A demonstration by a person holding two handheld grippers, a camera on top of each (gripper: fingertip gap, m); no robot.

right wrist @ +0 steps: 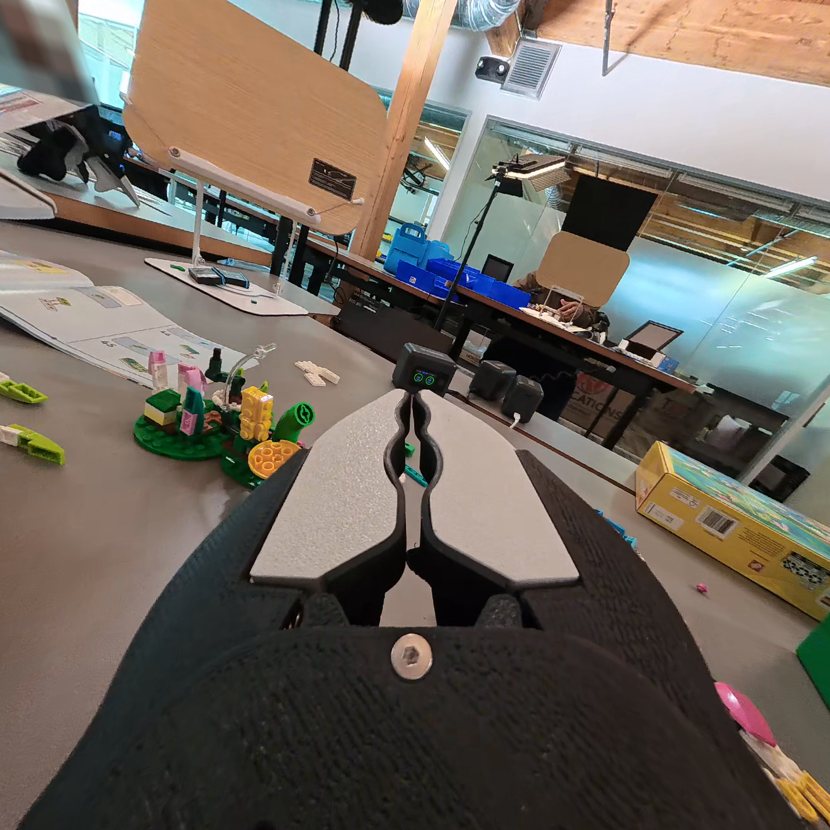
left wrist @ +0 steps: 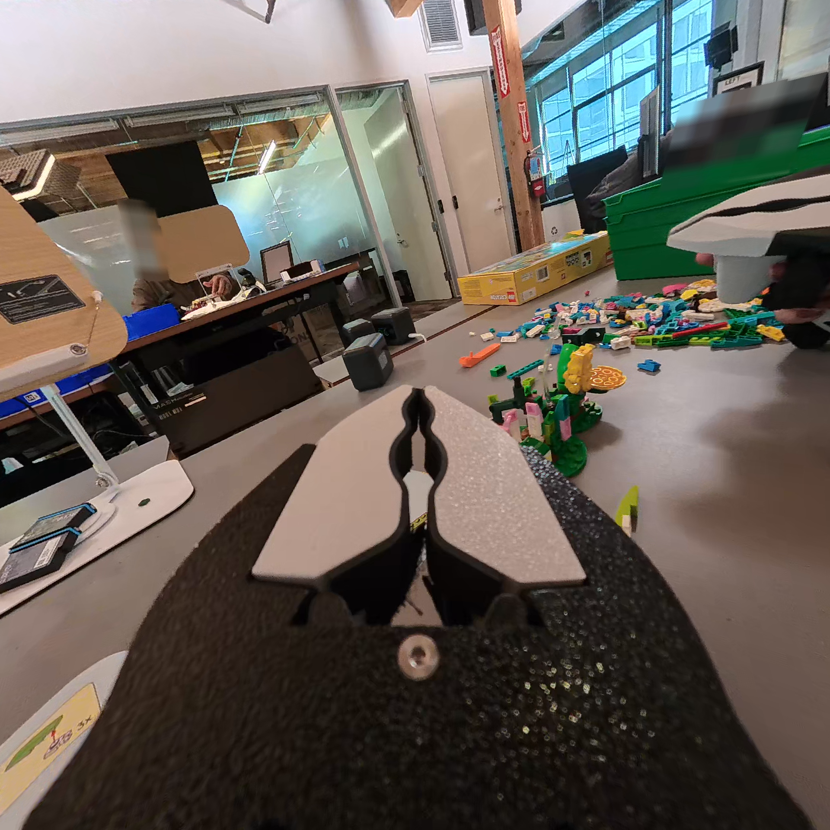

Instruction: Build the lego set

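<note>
This is a big office workroom — not a home. Glass walls (left wrist: pixel 287 188) close off a meeting room, and a row of tall windows (left wrist: pixel 629 90) runs along one side. Thick wooden posts (left wrist: pixel 512 121) hold up the ceiling, with a red fire extinguisher (left wrist: pixel 536 177) on one. Long desks (right wrist: pixel 516 305) carry blue bins (right wrist: pixel 453 274), and a person (right wrist: pixel 568 307) sits working there. A grey table (left wrist: pixel 673 516) holds loose toy bricks (left wrist: pixel 651 319) — and a yellow box (left wrist: pixel 534 271).
</note>
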